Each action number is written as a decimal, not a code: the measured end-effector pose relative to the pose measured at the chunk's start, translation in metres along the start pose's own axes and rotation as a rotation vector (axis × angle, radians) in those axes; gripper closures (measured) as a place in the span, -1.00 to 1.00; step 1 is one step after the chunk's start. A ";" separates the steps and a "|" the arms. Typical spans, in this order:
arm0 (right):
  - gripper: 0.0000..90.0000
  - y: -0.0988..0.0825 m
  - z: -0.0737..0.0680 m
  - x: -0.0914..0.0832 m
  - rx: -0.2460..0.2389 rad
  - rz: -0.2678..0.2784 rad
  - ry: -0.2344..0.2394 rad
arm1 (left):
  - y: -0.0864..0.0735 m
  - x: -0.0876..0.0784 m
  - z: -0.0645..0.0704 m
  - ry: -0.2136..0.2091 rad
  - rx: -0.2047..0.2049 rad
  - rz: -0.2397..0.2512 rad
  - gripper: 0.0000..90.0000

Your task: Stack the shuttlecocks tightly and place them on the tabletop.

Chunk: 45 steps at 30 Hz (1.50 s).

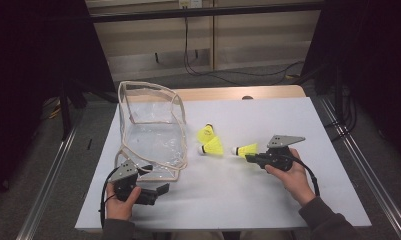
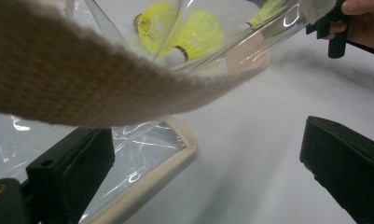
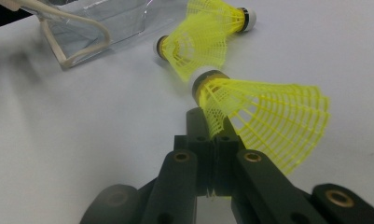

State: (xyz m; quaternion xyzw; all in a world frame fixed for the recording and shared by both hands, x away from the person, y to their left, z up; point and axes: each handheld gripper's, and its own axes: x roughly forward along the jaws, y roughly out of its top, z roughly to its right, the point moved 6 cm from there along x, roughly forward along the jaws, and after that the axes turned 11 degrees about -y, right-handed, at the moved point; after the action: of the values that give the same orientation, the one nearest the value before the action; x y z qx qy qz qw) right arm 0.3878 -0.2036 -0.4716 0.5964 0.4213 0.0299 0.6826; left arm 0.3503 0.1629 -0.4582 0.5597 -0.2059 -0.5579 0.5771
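On the table's right | right gripper point(image 1: 251, 158) pinches a yellow shuttlecock point(image 1: 247, 149) by its skirt for bagging | left gripper point(image 1: 160, 191), jaws apart, waits near the clear bag point(image 1: 150, 131)

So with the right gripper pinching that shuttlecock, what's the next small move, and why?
Probably lift the shuttlecock off the table and carry it toward the clear bag. The right gripper is already shut on its yellow skirt, the bag stands open beside it, and the left gripper waits open at the bag's strap.
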 end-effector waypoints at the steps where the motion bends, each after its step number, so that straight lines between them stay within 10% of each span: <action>1: 0.98 0.000 0.000 0.000 -0.001 0.000 0.001 | 0.000 0.000 0.000 -0.001 -0.001 0.002 -0.94; 45: 0.99 0.016 -0.003 0.010 -0.033 -0.014 0.005 | 0.001 -0.004 0.005 0.000 0.012 0.025 -0.94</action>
State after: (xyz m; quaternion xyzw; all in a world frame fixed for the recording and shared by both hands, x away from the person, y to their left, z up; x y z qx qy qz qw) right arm 0.3997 -0.1909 -0.4639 0.5820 0.4265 0.0335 0.6916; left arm 0.3453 0.1635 -0.4540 0.5606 -0.2163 -0.5493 0.5807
